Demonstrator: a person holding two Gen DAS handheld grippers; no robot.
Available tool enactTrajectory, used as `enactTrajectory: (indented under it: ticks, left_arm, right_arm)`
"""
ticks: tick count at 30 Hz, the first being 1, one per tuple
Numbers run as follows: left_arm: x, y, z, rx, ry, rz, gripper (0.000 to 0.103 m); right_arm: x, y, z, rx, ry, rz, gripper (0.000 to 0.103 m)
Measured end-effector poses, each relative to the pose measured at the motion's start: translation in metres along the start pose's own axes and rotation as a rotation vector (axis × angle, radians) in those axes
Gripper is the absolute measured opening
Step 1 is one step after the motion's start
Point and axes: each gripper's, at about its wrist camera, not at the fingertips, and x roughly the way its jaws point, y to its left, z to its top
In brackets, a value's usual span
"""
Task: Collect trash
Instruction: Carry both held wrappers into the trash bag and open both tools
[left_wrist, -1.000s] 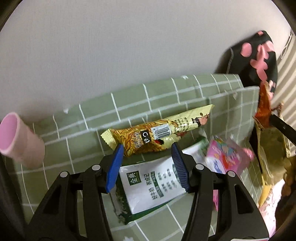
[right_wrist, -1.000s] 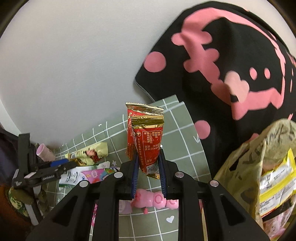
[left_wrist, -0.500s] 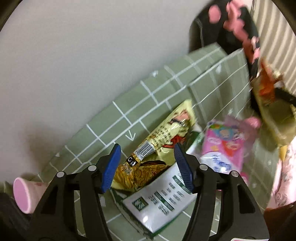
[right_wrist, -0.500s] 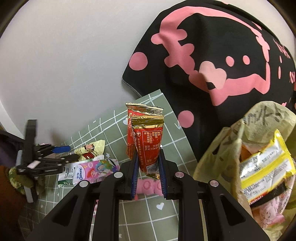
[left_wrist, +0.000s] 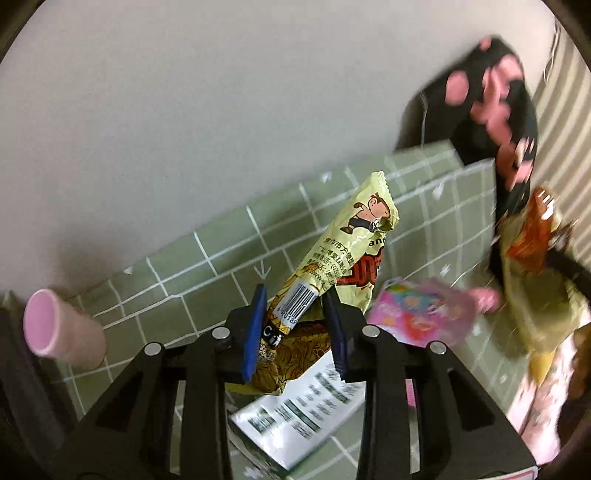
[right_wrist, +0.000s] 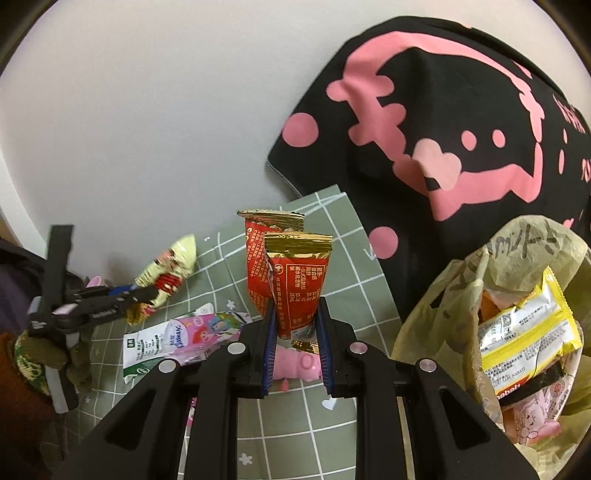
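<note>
- Closing on a yellow snack wrapper (left_wrist: 347, 269), the left gripper (left_wrist: 295, 317) has its blue pads against the wrapper's lower half, and the wrapper stands up tilted between the jaws, its top end leaning away to the right.
- The same wrapper shows in the right wrist view at the far left, at the tip of the left gripper, clear of the surface (right_wrist: 332, 236).
- Below the left jaws lies a white sachet (left_wrist: 295, 417) with green print, blurred, flat on the green checked cloth (left_wrist: 221, 258).
- Just right of it lies a pink packet (left_wrist: 417, 314), also blurred.
- A pink cup (left_wrist: 59, 325) lies on its side at the left edge of the cloth, well apart from the wrappers.
- The right gripper (right_wrist: 295, 332) is clamped on a red and gold wrapper (right_wrist: 295, 280), which stands upright between the jaws; a second layer of the same colours sits just behind it.
- Under the right jaws a small pink toy (right_wrist: 295, 363) rests on the cloth.
- At the right of that view an open yellowish bag (right_wrist: 517, 295) holds a yellow packet (right_wrist: 524, 332) and other wrappers.
- A black cloth with pink print (right_wrist: 443, 129) hangs behind the bag, against the pale wall (right_wrist: 147, 110).
- A hand (right_wrist: 33, 350) in a mottled green sleeve holds the left gripper at the left edge of the right wrist view.
</note>
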Motion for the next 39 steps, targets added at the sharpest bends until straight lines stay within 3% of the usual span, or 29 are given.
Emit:
enactTrajectory:
  ticks: [8,18,29,39]
  left_arm:
    - [-0.055,-0.011,0.007,-0.005,-0.099,0.003,0.029]
    - [-0.064,-0.044,0.019,-0.035,-0.141,-0.077,0.030]
    - [-0.066,-0.116,0.051,0.069,-0.194,-0.189,0.030]
    - [-0.050,-0.214,0.067,0.206,-0.192,-0.305,0.030]
  right_arm:
    - [-0.013,0.010,0.006,-0.033,-0.029,0.019,0.020]
    - [-0.048,-0.009,0.020,-0.030,-0.095,-0.050,0.020]
    - [-0.097,-0.065,0.049,-0.002,-0.180,-0.150,0.020]
    - [-0.135,-0.129,0.046,0.053,-0.218,-0.260,0.020]
